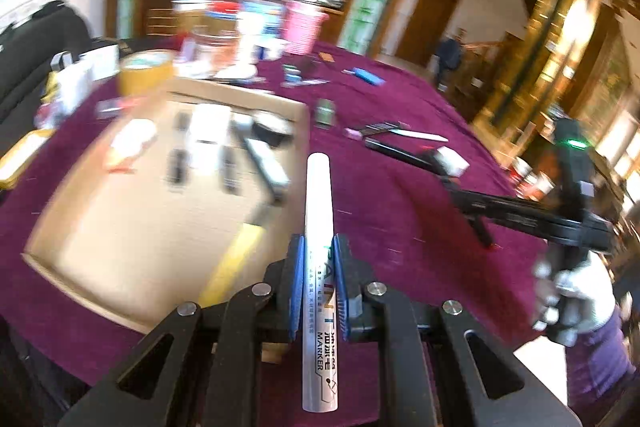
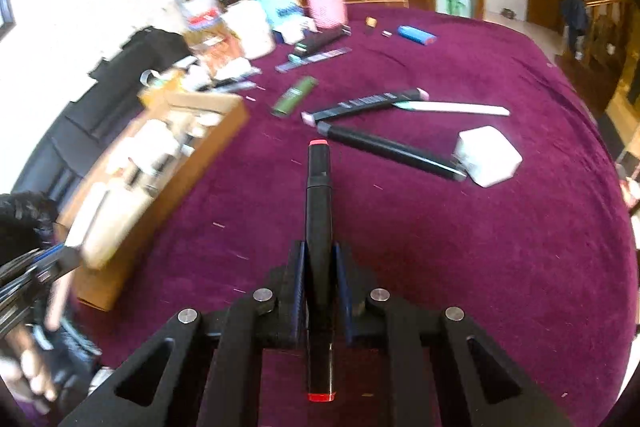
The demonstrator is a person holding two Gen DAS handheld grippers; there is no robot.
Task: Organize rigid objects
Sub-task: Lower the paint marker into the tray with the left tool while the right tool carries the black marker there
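My left gripper (image 1: 319, 247) is shut on a white paint marker (image 1: 318, 267) that points forward, above the purple cloth beside an open cardboard box (image 1: 132, 247). The box holds several markers and small white items. My right gripper (image 2: 319, 255) is shut on a black marker with red ends (image 2: 319, 211), raised over the cloth. In the left wrist view that right gripper (image 1: 460, 191) shows at the right, held by a gloved hand (image 1: 576, 299). In the right wrist view the left gripper (image 2: 40, 267) is a blur at the left edge, near the box (image 2: 208, 143).
Loose on the purple cloth (image 2: 440, 267) lie a black marker (image 2: 392, 151), a white block (image 2: 490, 155), a white pen (image 2: 452, 108), a black pen with pink ends (image 2: 368, 105), a green tube (image 2: 296, 95) and a blue item (image 2: 416, 35). A pink cup (image 2: 324, 3) and clutter stand at the back.
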